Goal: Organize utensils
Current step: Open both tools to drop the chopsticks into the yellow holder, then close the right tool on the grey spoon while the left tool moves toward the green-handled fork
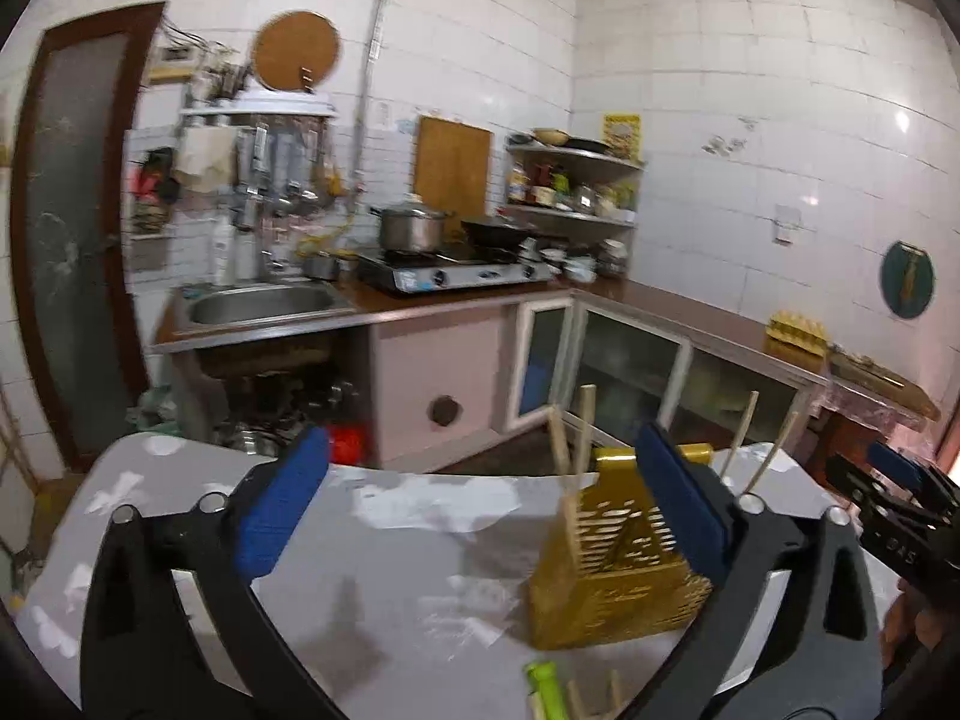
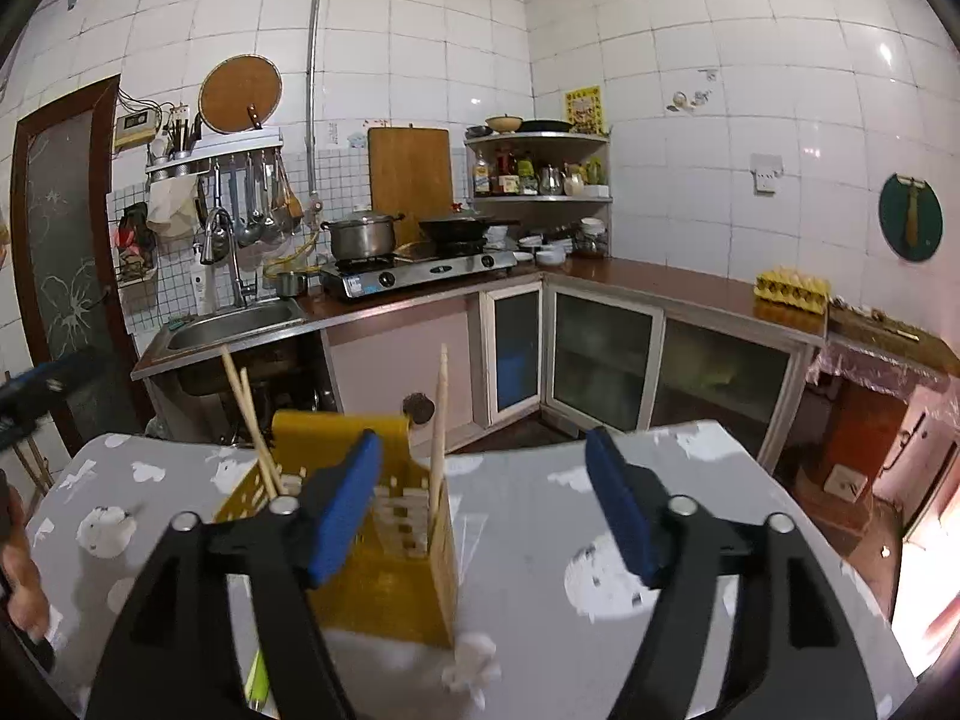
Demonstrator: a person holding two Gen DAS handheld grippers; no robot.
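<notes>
Left tongs point(image 1: 480, 516): jaws stand wide, nothing between the blue pads point(image 1: 282, 504). In the left wrist view the yellow utensil holder point(image 1: 606, 588) sits at lower centre-right of the frame, upright on the surface point(image 1: 408, 540), which is covered in a grey cloth with white patches. The right-hand pad overlaps the holder's upper right edge in this view (contact cannot be confirmed). Several wooden chopsticks point(image 1: 585, 426) stand in the holder, leaning at different angles. A green-handled utensil point(image 1: 543, 687) lies at the bottom edge, centre of frame, with pale sticks beside it.

Right tongs point(image 2: 486, 510): jaws apart, moderately wide, empty; they also show at the right edge of the left wrist view. In the right wrist view the holder stands at lower left of centre, partly behind the left-hand pad, with chopsticks rising from it. A white crumpled item point(image 2: 474, 663) lies on the surface just below the holder; what it is cannot be told. A hand point(image 2: 21, 582) shows at the left edge.

Background, upper half of both frames: sink point(image 2: 234, 321), gas stove point(image 2: 420, 273) with pot point(image 2: 360, 234).
</notes>
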